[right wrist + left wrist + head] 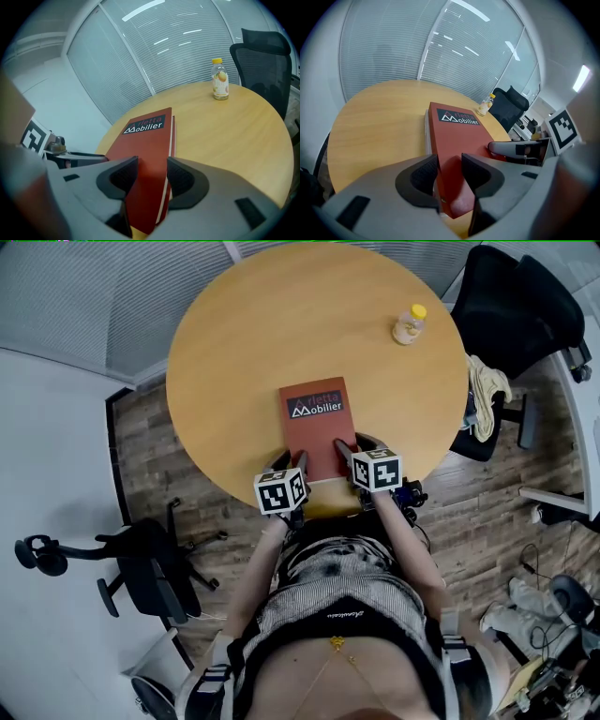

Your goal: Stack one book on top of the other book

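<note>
On round table (pixel 234 352), near edge, red book (pixel 317 423) lies flat on top of a second book, whose edge peeks out at the side (pixel 426 133) (only a sliver visible). Left gripper (pixel 282 461) at the red book's near-left corner, jaws apart, the corner between them, no clamp. Right gripper (pixel 353 448) at the near-right corner, jaws apart too, astride the book's right edge (pixel 140 145). Bottle (pixel 410 324) upright at the far right, well apart from the books. Black chair (pixel 516 306) beyond the table.
</note>
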Motion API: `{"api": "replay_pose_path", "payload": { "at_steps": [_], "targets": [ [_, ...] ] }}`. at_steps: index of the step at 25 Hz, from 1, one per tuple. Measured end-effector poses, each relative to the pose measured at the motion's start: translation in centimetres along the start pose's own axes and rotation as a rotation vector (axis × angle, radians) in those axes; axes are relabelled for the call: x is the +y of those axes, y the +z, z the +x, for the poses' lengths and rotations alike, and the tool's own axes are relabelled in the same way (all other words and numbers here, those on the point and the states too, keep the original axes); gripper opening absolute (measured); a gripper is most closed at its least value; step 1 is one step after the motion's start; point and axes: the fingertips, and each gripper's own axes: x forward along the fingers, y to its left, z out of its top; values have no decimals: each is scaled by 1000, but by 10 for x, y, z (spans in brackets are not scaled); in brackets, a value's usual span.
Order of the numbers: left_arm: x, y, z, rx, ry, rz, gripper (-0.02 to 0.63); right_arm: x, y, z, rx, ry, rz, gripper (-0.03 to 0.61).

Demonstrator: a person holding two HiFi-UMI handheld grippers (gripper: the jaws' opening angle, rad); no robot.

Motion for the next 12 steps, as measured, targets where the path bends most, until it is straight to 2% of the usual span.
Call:
{"api": "replay_pose_path", "payload": {
  "at_steps": [12],
  "targets": [
    [1, 0, -1, -7, -14, 3, 169, 1, 0, -1, -2, 4, -3, 193]
  ]
}}
